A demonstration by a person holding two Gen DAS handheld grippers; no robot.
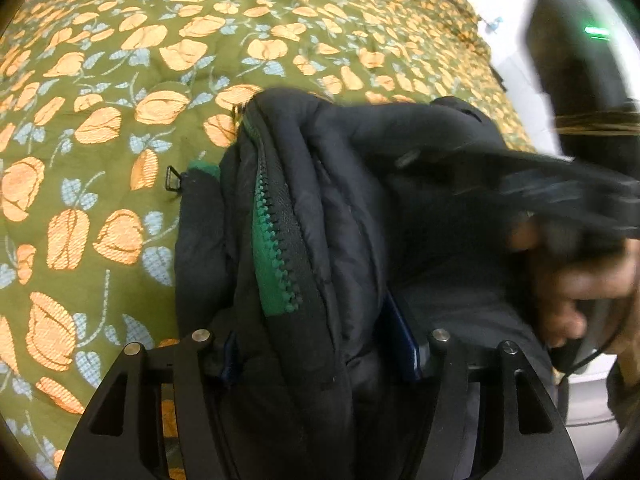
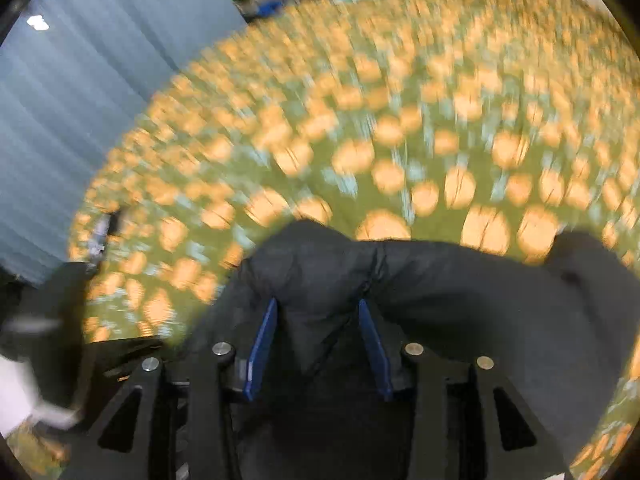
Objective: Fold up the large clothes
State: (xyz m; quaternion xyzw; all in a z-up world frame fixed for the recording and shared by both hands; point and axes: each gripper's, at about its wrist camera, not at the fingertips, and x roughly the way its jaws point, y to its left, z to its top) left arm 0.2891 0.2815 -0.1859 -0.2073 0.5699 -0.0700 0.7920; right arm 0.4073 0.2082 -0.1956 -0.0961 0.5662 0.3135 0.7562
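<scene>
A black padded jacket (image 1: pixel 344 184) with a green zipper (image 1: pixel 272 248) is bunched into a thick roll over the flowered bedspread (image 1: pixel 120 120). My left gripper (image 1: pixel 316 344) is shut on that roll, whose folds fill the gap between the blue pads (image 1: pixel 404 336). In the right wrist view, my right gripper (image 2: pixel 318 308) is shut on a fold of the same jacket (image 2: pixel 460 292), which trails off to the right. That view is blurred by motion. A person's hand (image 1: pixel 580 280) and a blurred black gripper part (image 1: pixel 560 196) show at the right of the left wrist view.
The olive bedspread with orange flowers (image 2: pixel 360 140) stretches ahead of both grippers. A pale blue curtain or wall (image 2: pixel 80 120) stands to the left of the bed. A dark object with a green light (image 1: pixel 580 60) sits past the bed's right edge.
</scene>
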